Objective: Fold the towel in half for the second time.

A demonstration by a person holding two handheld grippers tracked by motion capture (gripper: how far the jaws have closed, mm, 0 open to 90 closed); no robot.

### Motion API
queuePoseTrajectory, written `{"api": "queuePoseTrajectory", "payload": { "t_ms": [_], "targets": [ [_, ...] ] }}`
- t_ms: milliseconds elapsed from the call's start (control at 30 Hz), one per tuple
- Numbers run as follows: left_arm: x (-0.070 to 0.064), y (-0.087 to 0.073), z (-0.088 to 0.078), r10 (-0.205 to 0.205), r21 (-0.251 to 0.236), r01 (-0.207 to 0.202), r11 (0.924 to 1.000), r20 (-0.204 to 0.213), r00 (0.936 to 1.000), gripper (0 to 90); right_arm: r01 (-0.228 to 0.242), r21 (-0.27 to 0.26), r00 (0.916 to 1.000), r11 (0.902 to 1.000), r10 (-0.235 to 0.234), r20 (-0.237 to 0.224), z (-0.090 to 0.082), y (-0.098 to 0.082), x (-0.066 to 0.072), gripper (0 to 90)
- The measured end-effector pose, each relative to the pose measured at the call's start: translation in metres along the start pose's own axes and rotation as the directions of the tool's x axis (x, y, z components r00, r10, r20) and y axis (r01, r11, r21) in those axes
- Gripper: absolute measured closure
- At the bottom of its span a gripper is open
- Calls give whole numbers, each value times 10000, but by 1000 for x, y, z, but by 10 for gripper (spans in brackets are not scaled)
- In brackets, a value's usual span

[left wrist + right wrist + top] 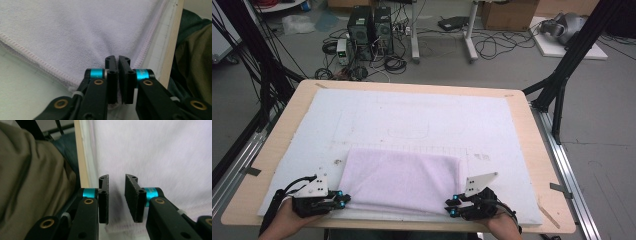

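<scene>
Lilac terry, folded once by the look of it, the towel (401, 181) lay in the lower middle of the high view on a white mat (412, 120) that covered the wooden worktop (282, 135). The left tool (343, 199) sat at the towel's lower-left corner and the right tool (452, 205) at its lower-right corner, each held by a hand coming in from the bottom edge. The cloth looked flat and fairly square, its near edge running along the mat's front edge.

In the left gripper view the towel filled the upper left, soft-napped, with a stitched hem running diagonally down toward the jaws. The left tool (117, 59) was clamped on the corner: the pads stood nearly together with a pinch of cloth gathered between them.

In the right gripper view the towel filled the right side of the frame, slightly blurred, with the worktop's pale edge and a person's olive sleeve at the left. The right tool (116, 180) stood apart, its jaws spread with a clear gap; the cloth's hem lay beneath and between them, but the pads did not press it.

As a judgement, one fold was done; the right corner was let go or not yet taken, and any further fold remained.
</scene>
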State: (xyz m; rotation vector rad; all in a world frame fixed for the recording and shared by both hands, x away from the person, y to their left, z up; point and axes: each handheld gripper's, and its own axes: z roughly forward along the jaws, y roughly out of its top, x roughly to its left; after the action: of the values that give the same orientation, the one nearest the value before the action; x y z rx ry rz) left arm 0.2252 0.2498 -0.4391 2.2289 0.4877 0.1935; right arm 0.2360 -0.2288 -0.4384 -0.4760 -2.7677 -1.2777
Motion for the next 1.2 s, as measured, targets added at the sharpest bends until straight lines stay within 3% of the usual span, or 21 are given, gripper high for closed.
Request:
{"api": "queuePoseTrajectory", "payload": {
  "t_ms": [200, 300, 433, 500, 667, 767, 900, 1067, 1133, 1200],
  "targets": [
    [-5, 1, -16, 53, -347, -52, 9994, 17, 10000, 881, -202, 41, 9998, 9998, 202, -45, -1, -4, -2, 767],
    [-7, -2, -11, -4, -248, 8, 9997, 168, 9999, 873, -154, -123, 9998, 9998, 153, -104, -2, -3, 0, 763],
    [-5, 1, -7, -114, -371, 121, 9992, 214, 9997, 719, -139, -665, 9998, 9977, 147, 108, -10, 5, 0, 747],
    [-6, 3, -5, -90, -337, 97, 9994, 193, 9998, 683, -36, -774, 10000, 9970, 42, 70, -9, 10, 2, 722],
    [-6, 3, 2, 187, 12, -187, 9998, 121, 9998, 781, 387, -263, 9989, 9989, -394, -273, 13, 18, 11, 648],
    [-5, 3, 2, 114, -101, -114, 9999, 87, 9999, 867, 515, 36, 9983, 9987, -514, -275, 23, 14, 11, 669],
    [-6, 8, -3, 224, -296, -223, 9993, 14, 9997, 875, 681, 169, 9976, 9975, -678, -165, 20, 15, 9, 858],
    [-10, 11, -17, 199, -680, -197, 9975, 20, 9998, 876, 735, -286, 9970, 9969, -741, -211, 8, 17, 11, 870],
    [-12, 7, -14, 259, -437, -254, 9987, 113, 9996, 876, 736, -397, 9968, 9965, -748, -289, 3, 16, 12, 869],
    [-13, 1, -5, 167, -78, -165, 9998, 297, 9994, 866, 655, -156, 9970, 9977, -661, -407, 5, 13, 13, 855]
  ]
}}
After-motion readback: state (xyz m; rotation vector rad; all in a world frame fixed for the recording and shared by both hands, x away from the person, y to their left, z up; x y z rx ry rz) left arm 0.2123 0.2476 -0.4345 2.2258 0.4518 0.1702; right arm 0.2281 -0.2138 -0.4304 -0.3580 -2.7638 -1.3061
